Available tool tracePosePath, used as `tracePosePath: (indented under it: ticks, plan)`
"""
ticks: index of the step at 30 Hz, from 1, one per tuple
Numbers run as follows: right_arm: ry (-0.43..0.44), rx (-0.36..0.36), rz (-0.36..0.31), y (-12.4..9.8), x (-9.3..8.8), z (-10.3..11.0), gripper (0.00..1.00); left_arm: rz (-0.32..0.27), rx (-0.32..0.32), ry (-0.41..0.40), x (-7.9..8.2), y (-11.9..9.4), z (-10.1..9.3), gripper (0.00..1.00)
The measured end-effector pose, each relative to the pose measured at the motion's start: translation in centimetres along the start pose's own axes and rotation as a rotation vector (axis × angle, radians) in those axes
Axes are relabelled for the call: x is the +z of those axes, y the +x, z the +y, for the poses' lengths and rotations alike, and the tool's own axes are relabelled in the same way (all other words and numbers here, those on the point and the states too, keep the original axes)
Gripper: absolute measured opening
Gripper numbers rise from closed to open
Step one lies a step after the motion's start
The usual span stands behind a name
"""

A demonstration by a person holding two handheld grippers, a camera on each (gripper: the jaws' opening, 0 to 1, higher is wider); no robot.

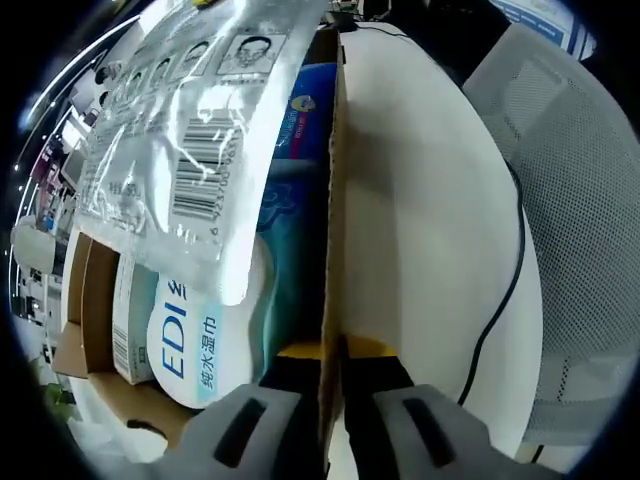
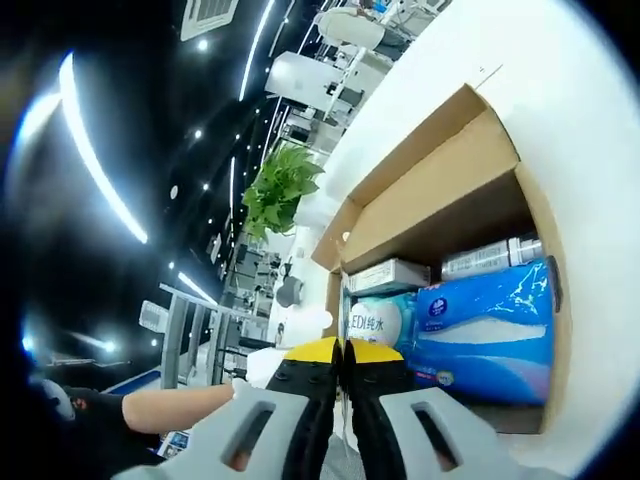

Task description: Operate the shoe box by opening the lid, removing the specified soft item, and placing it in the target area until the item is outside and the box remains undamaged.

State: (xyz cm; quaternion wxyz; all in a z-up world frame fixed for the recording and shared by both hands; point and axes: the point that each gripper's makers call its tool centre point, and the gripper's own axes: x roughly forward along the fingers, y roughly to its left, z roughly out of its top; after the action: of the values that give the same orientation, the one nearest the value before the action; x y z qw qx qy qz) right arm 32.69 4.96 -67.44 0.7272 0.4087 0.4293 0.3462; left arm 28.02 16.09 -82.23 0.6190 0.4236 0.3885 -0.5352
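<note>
Box wall [image 1: 333, 200] pinched by left gripper [image 1: 333, 375].

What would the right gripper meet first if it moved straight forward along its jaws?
Probably the round white wet-wipes pack standing in the open brown cardboard box, just beyond the right gripper. Depth is unclear.

Your left gripper [image 1: 333, 400]: grey body, black jaws, yellow tips. Your right gripper [image 2: 343, 385]: same grey, black, yellow. Shoe box [image 1: 332, 200]: plain brown cardboard. Clear silvery plastic bag [image 1: 190, 130] you see above it: black barcode, small black line drawings. Wet-wipe pack [image 1: 195, 340]: white oval label, blue lettering, teal edge. Tissue pack [image 2: 485, 325]: bright blue with white band. Table [image 1: 430, 200]: white. Cable [image 1: 500, 300]: black. Chair [image 1: 580, 180]: grey mesh. Plant [image 2: 280, 185]: green leaves.
</note>
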Motion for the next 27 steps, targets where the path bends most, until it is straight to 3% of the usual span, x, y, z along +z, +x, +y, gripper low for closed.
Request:
tracePosePath:
  ticks: [3,5,12,17,27]
  plan:
    - [-0.008,-0.006,0.004,-0.3,0.2,0.5,0.0,0.0,0.0,-0.001,0.1,0.0,0.1,0.02]
    - [-0.05,-0.026,-0.068,-1.3,1.5,1.2,0.0,0.0,0.0,0.0,0.0,0.0,0.2,0.02]
    - [-0.006,0.012,-0.115,-3.7,2.2,2.4,0.0,-0.001,-0.002,0.001,0.0,0.0,0.2,0.02]
    - [-0.024,0.027,-0.117,-5.3,2.2,3.3,0.0,-0.002,0.0,0.003,0.0,0.0,0.2,0.02]
    - [-0.016,0.041,-0.071,-6.5,0.1,5.5,0.0,-0.003,0.0,0.005,0.0,0.0,0.1,0.02]
